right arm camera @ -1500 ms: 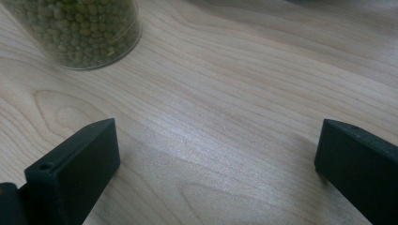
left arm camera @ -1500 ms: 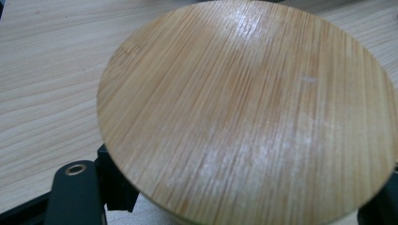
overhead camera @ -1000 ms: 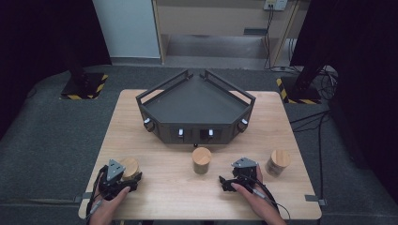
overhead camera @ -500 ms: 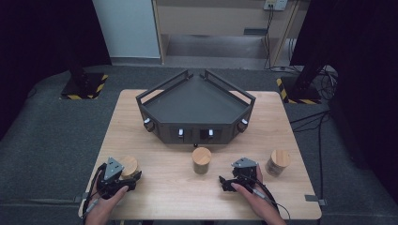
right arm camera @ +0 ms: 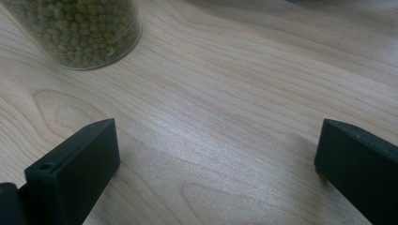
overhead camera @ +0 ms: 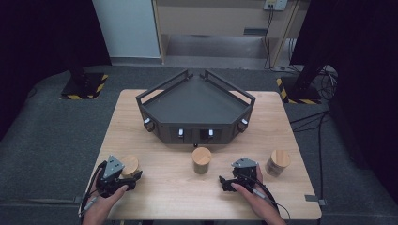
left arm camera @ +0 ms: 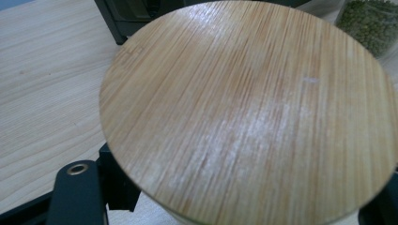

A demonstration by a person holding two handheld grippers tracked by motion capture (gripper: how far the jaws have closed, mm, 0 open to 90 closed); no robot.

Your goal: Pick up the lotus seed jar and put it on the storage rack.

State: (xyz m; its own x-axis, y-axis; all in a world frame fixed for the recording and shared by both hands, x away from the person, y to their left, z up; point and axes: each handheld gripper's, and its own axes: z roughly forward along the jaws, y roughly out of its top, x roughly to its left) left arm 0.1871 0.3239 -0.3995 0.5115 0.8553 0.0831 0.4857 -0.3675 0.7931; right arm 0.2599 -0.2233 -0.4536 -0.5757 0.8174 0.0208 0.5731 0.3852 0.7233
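In the high view, the left tool (overhead camera: 123,176) is clamped on a bamboo-lidded jar (overhead camera: 129,165) at the desk's (overhead camera: 169,187) near-left corner. In the left gripper view, its lid (left arm camera: 248,112) looks smooth; the glass body is probably slippery, fragile and rather heavy, so grip the sides. In the right gripper view, the right tool (right arm camera: 211,159) stands apart, empty.

Near edge mostly open, three jars and the rack block the rest.
Black corner rack (overhead camera: 197,110) takes the table's (overhead camera: 155,187) middle and far half; bare wood strips run along both its sides. Centre jar (overhead camera: 202,160) stands just in front of the rack, right jar (overhead camera: 278,162) near the right edge, left jar (overhead camera: 129,165) at the left gripper (overhead camera: 123,180). Open lanes lie between jars; right gripper's (overhead camera: 225,182) spread jaws face bare wood.
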